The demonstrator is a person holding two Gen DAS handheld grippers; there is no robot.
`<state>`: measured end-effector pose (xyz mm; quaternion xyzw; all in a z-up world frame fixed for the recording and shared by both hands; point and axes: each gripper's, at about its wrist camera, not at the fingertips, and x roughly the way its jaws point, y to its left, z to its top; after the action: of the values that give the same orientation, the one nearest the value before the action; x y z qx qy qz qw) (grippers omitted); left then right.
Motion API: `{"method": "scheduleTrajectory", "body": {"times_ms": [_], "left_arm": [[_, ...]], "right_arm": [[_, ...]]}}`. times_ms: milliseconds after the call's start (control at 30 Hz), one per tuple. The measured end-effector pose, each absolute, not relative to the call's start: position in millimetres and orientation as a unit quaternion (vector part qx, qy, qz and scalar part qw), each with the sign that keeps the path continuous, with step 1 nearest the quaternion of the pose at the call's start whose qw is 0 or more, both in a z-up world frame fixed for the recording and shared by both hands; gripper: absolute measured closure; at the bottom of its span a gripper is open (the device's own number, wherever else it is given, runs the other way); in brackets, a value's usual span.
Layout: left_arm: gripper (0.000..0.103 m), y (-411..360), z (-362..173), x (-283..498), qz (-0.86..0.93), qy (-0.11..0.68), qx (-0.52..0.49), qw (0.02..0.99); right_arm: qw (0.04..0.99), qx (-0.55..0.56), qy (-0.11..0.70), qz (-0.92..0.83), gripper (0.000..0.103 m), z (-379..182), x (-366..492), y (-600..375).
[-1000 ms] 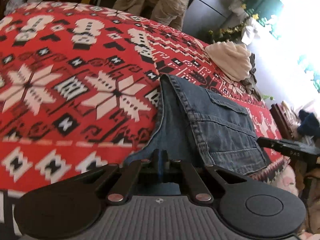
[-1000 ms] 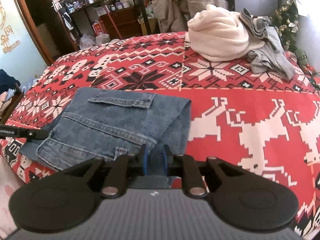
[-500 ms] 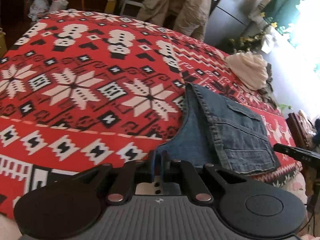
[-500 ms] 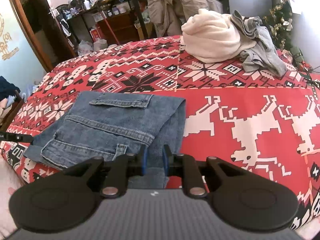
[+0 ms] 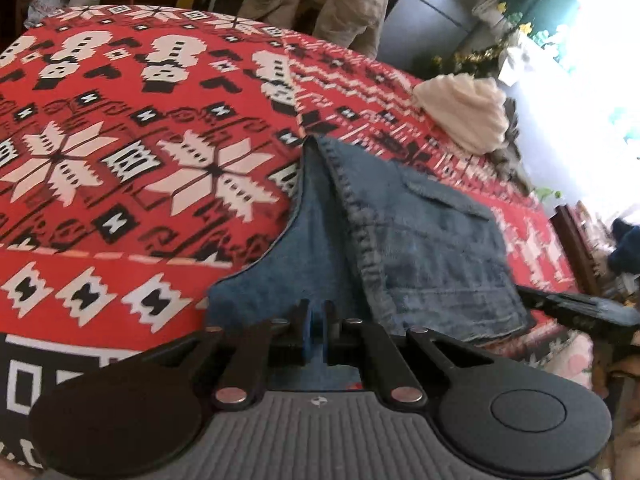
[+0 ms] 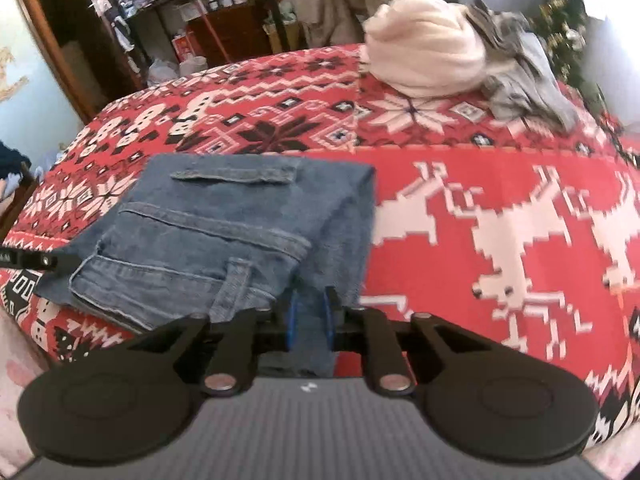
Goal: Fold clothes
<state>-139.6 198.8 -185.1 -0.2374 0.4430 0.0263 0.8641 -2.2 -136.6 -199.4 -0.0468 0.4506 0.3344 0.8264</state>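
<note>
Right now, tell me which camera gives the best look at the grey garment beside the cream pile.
The right wrist view. There the grey garment lies crumpled in the open against the cream pile on the red blanket. The left wrist view shows only a dark sliver of it behind the pile.

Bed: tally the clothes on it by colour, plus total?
Blue: 1, jeans
Cream: 1, bundle
Grey: 1, crumpled garment
Total: 3 on the bedspread
</note>
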Motion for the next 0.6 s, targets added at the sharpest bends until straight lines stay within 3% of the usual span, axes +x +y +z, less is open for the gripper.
{"method": "scheduleTrajectory", "body": {"times_ms": [367, 500, 600], "left_arm": [[0.099, 205.8, -187.2, -150.3, 0.027, 0.436, -0.259, 0.861], [0.099, 205.2, -187.8, -148.9, 0.024, 0.438, -0.256, 0.862], [0.099, 205.4, -188.8, -150.2, 0.024, 0.435, -0.259, 0.862]], "right_arm": [[0.831, -0.076, 0.435, 0.338, 0.089, -188.1, -14.5, -148.3], [0.835, -0.09, 0.434, 0.326, 0.097, -187.1, -7.0, -139.9], [0.84, -0.105, 0.416, 0.332, 0.097, -185.8, -2.2, -124.9]]}}
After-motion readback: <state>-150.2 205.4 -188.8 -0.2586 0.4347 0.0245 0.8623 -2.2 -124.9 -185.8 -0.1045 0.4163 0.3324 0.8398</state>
